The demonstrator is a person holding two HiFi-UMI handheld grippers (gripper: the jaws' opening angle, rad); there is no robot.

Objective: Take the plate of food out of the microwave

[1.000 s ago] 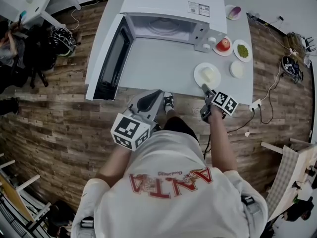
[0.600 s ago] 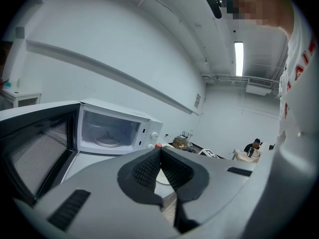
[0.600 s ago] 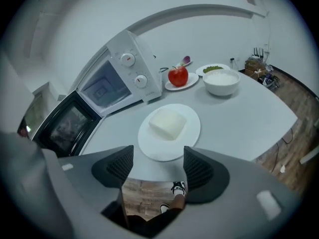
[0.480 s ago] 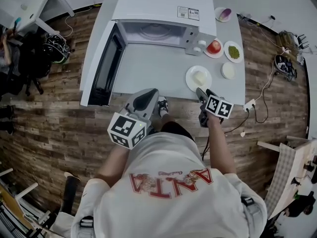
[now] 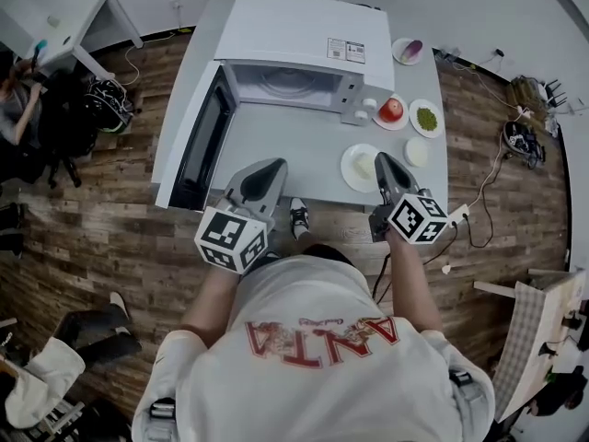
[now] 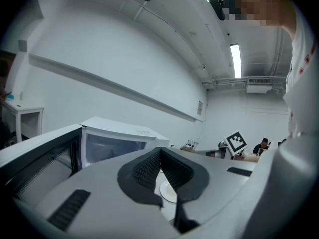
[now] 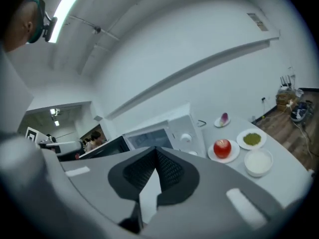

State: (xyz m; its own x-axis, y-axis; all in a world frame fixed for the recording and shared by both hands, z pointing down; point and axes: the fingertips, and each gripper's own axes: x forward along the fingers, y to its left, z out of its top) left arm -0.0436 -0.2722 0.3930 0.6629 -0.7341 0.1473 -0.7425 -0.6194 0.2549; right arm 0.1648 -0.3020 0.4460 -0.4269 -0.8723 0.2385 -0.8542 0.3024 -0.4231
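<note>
The plate of food [image 5: 355, 169] is out of the microwave [image 5: 304, 35] and sitting on the counter [image 5: 276, 136], in front of the oven's right end, with a pale block of food on it. The microwave door [image 5: 197, 141] hangs wide open to the left, and the glass turntable [image 5: 287, 79] shows inside the cavity.

Over to the dishes on the right. A red apple [image 5: 392, 109] sits on its own small saucer [image 5: 402, 122], just beside the microwave's control knobs. Next to it is a plate of green bits [image 5: 425, 118], then a white bowl [image 5: 416, 152] with something white in it, just beside the plate of food. Back by the wall, a small dish [image 5: 408, 51] carries a purple piece.

The right claw [image 5: 380, 158] hovers over the near right edge of the plate of food; its jaws have just snapped together, with nothing between them. The left claw [image 5: 276, 165] hangs over the counter's front edge, jaws together too and empty.

The counter is pale grey and stands on a wood-plank floor [image 5: 101, 238]. Cables and a power strip [image 5: 459, 214] trail off to the right. A white table [image 5: 55, 7] stands at the far left, and the walls are plain white under strip lights.
</note>
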